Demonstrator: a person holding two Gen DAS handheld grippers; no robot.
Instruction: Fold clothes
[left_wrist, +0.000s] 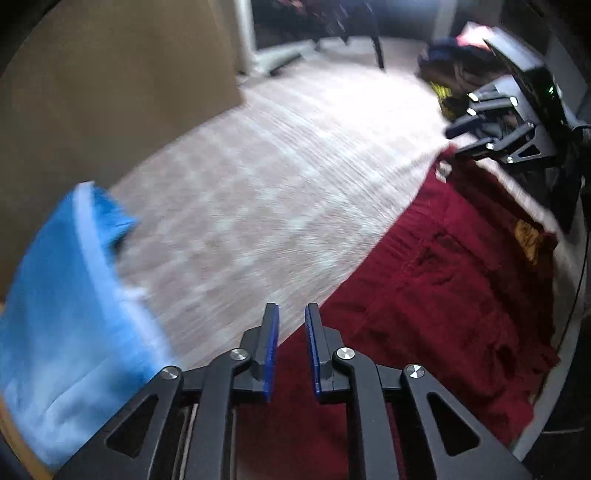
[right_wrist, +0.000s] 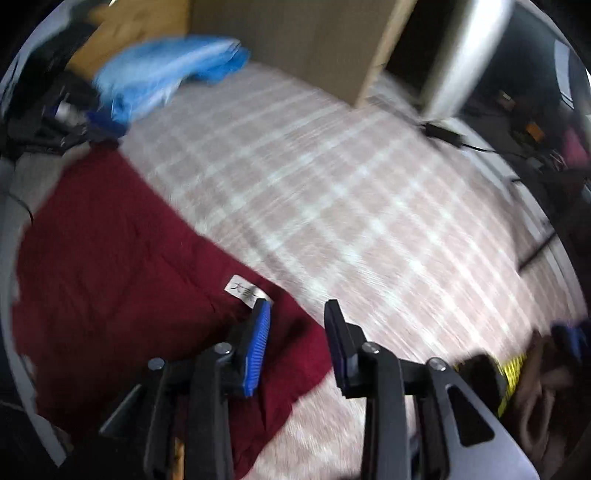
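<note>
I am hovering both my left gripper and right gripper, jaws apart and empty, over the dark red garment lying on the checked sheet, probably about to pinch its far edge for a fold.

A dark red cloth garment with a white label lies spread flat, rumpled, beneath both grippers' fingertips.

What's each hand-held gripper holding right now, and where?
Nothing. The left hand-held gripper and the right hand-held gripper are both open, empty, above the maroon garment.
</note>
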